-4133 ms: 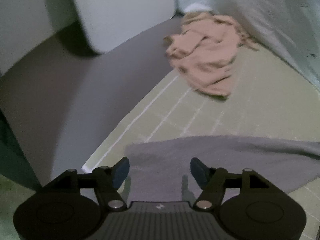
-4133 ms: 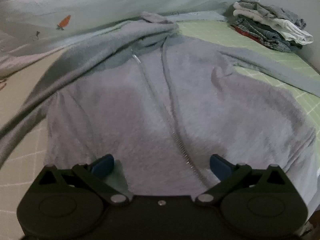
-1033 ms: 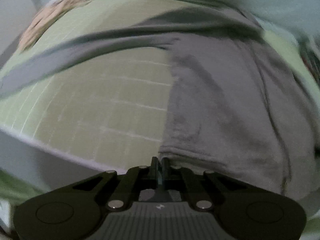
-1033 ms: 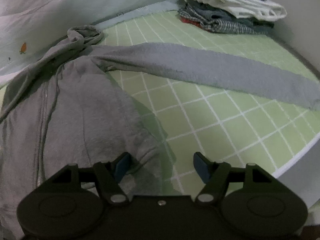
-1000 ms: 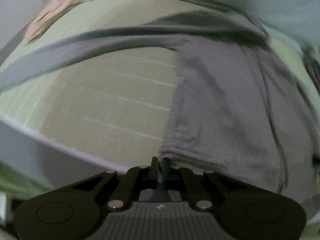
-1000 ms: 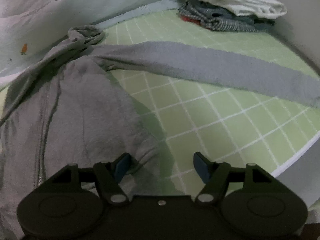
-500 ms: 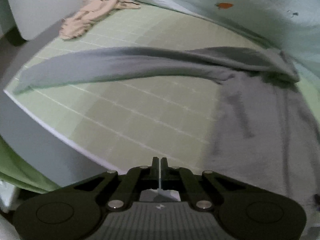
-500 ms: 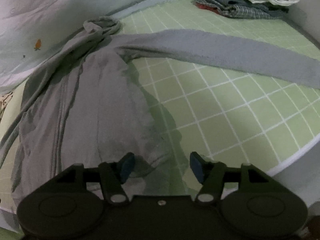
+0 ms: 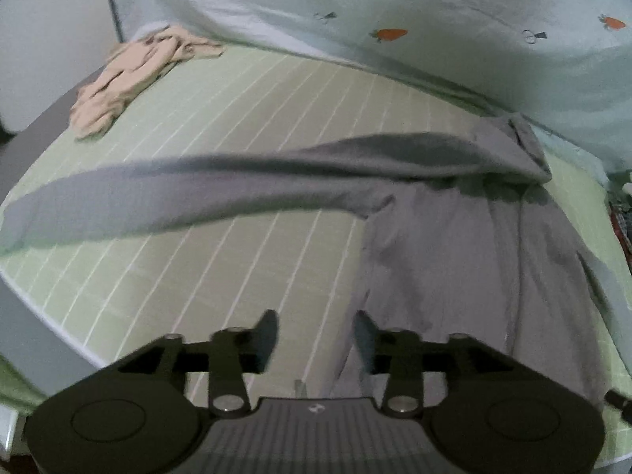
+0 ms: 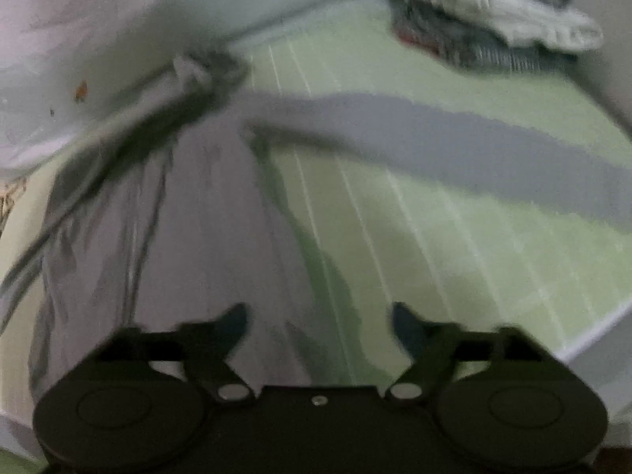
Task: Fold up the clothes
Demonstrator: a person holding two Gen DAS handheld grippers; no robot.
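Note:
A grey zip hoodie lies spread flat on the green checked bed sheet, its left sleeve stretched out to the left. In the right wrist view the same hoodie fills the left half and its other sleeve runs out to the right. My left gripper hovers above the hoodie's lower left edge; its jaws are opening and nothing is between them. My right gripper hangs over the hoodie's lower right edge, its jaws opening wide, with no cloth pinched. The right wrist view is blurred.
A crumpled peach garment lies at the far left corner of the bed. A pile of folded clothes sits at the far right corner. A pale blue quilt with carrot prints runs along the back. The mattress edge is close on the left.
The left gripper went from shut to open and rose away from the hoodie's hem. The right gripper's jaws narrowed, then spread wider, and it lifted; more of the bed shows in both views.

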